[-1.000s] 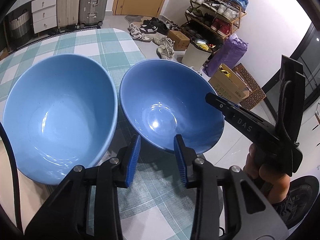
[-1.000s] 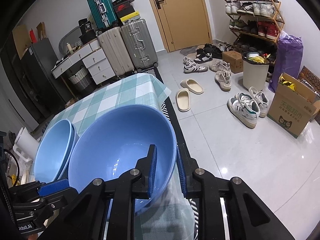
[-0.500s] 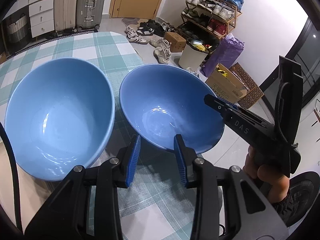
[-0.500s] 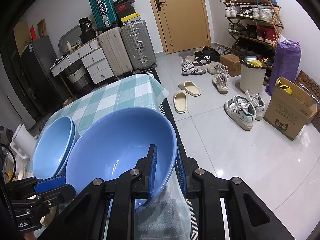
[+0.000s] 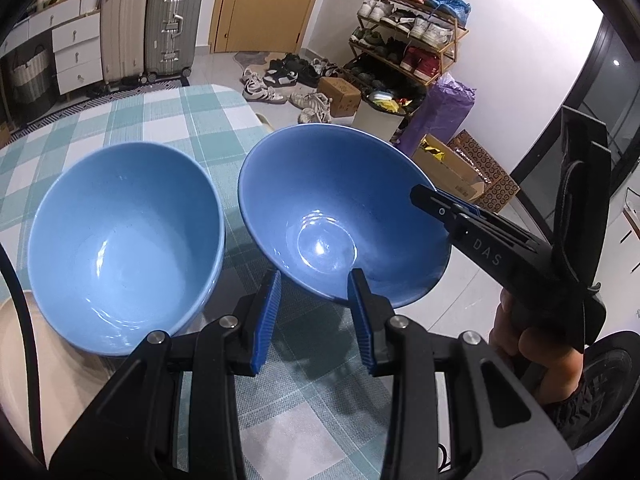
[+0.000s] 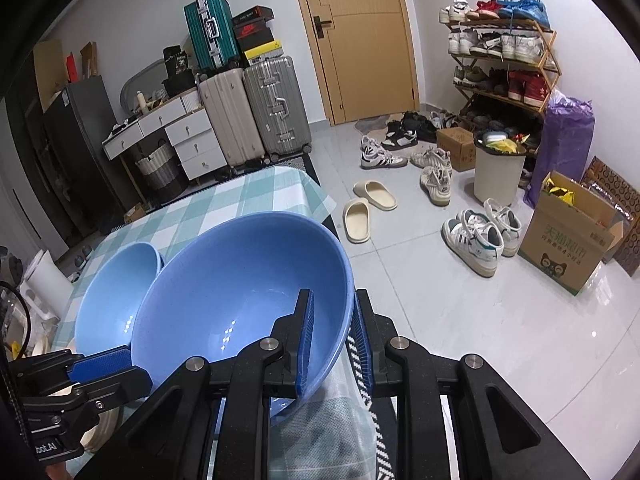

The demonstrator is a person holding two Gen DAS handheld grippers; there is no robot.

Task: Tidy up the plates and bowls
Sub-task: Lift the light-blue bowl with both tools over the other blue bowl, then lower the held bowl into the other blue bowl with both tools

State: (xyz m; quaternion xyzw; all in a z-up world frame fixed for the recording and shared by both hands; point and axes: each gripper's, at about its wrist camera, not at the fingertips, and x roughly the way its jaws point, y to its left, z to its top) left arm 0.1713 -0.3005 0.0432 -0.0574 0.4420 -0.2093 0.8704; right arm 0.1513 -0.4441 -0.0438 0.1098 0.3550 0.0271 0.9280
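Right gripper [image 6: 332, 340] clamps the darker bowl [image 5: 340, 216] rim, left gripper [image 5: 314, 320] spread empty; keep it level, centre over the lighter bowl [image 5: 124, 240], then nest.

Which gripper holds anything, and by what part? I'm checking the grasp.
The right gripper pinches the darker blue bowl by its rim; the left gripper holds nothing.

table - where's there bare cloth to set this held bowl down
Bare cloth lies on the table beyond the resting bowl, toward the suitcases, and near the left gripper, below both bowls. Crowded: the strip between it and the held bowl, pinched by the right gripper, and the cream plate corner.
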